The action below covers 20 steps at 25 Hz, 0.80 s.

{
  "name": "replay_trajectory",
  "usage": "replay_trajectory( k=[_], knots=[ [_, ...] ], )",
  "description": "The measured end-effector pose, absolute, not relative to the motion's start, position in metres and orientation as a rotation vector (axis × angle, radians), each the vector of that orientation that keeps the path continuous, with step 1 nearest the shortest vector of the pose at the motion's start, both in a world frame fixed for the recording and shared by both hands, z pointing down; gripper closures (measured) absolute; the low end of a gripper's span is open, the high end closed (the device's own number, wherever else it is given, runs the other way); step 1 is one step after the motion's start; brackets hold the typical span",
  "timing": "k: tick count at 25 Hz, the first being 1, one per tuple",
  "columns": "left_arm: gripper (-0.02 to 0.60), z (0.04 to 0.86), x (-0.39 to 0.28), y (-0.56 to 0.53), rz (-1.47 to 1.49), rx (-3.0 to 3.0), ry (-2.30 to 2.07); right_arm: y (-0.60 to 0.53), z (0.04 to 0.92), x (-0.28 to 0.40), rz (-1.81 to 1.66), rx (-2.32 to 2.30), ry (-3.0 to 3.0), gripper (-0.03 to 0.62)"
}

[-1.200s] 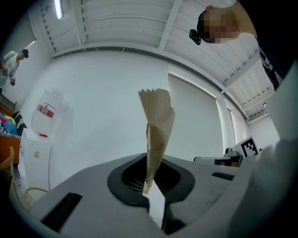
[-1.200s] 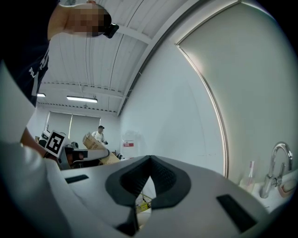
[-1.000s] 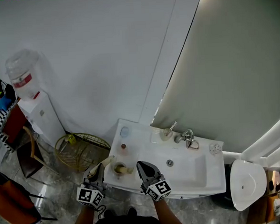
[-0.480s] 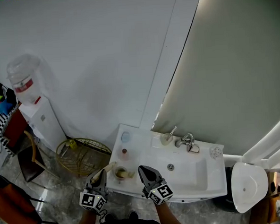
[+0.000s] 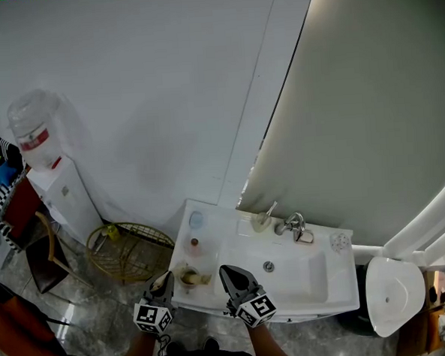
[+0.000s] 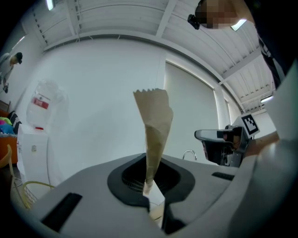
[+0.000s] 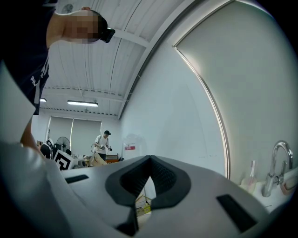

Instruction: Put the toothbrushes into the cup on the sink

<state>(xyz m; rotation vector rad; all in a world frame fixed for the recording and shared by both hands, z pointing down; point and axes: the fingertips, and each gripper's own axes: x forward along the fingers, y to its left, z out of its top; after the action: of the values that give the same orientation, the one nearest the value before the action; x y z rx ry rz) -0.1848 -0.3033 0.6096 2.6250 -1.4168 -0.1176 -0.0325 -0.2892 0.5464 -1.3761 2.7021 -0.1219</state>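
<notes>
In the head view a tan cup (image 5: 189, 275) stands on the front left corner of the white sink (image 5: 304, 281). My left gripper (image 5: 164, 281) hovers just left of the cup, shut on a tan paper-wrapped toothbrush (image 5: 162, 276). Seen from the left gripper view, the wrapped toothbrush (image 6: 156, 125) sticks straight up out of the left gripper (image 6: 151, 188). My right gripper (image 5: 227, 273) is just right of the cup, over the sink's front edge, shut and empty. The right gripper (image 7: 143, 188) shows no object between its pads.
A faucet (image 5: 293, 223) and a second cup with a toothbrush (image 5: 263, 219) sit at the sink's back. A small bottle (image 5: 193, 247) and a blue dish (image 5: 197, 219) lie on the left ledge. A wire basket (image 5: 126, 248), water dispenser (image 5: 45, 165) and toilet (image 5: 393, 295) flank the sink.
The left gripper has tilted upward and moved slightly right toward the cup, so the wrapped toothbrush now looks shorter from above. The right gripper has barely moved.
</notes>
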Motion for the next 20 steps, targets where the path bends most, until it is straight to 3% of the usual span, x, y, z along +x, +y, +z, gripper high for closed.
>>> replay_trajectory(
  k=[20],
  knots=[
    [0.548, 0.716, -0.159, -0.334, 0.233, 2.488, -1.36, -0.286, 0.549, -0.009, -0.151, -1.43, 2.659, 0.566]
  ],
)
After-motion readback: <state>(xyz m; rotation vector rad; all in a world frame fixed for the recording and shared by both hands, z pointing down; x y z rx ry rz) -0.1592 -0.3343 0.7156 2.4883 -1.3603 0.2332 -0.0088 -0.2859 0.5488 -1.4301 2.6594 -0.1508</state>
